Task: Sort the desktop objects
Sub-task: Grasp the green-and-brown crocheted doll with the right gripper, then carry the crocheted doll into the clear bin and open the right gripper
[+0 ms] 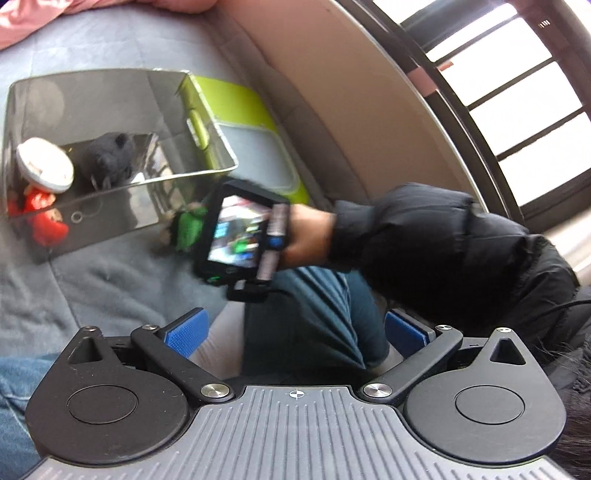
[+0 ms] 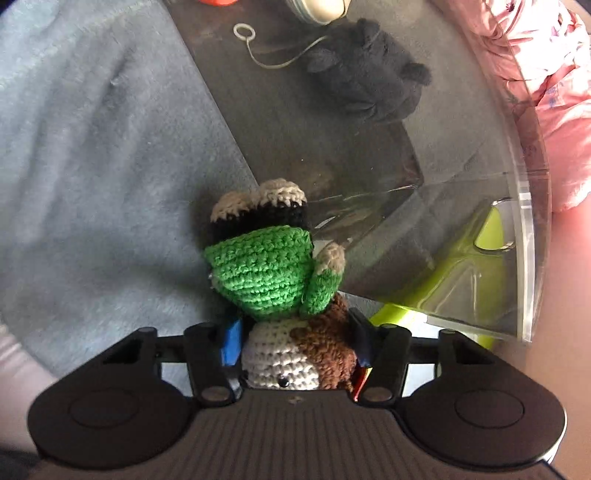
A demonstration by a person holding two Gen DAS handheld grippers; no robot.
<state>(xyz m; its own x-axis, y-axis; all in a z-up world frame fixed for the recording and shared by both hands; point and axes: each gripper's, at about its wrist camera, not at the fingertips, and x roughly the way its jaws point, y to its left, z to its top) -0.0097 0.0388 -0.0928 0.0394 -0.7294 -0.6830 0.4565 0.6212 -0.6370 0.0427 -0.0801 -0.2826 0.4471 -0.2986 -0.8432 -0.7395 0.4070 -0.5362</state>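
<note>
1. Right gripper: jaws clenched on the crochet doll, pads pinching its head, green body and feet pointing forward and away from the gripper.
2. Left gripper: jaws spread wide, nothing between them, held back over the person's lap.
3. Clear bin sits at 12–2 o'clock of the doll in the right wrist view, on the grey blanket. In it: dark plush toy, red figure, white round item, thin cord with ring.
4. The doll's feet sit at the bin's near wall; I can't tell whether they have crossed the rim.
5. Judgement: doll looks headed into the bin. Carry it over the rim toward 1 o'clock, clear of the wall edge, so the limbs don't snag.
6. Release over bare floor at the near end, short of the plush and cord.
7. Soft toy: low drop is fine. The green box behind isn't the target, as far as I can judge.
</note>
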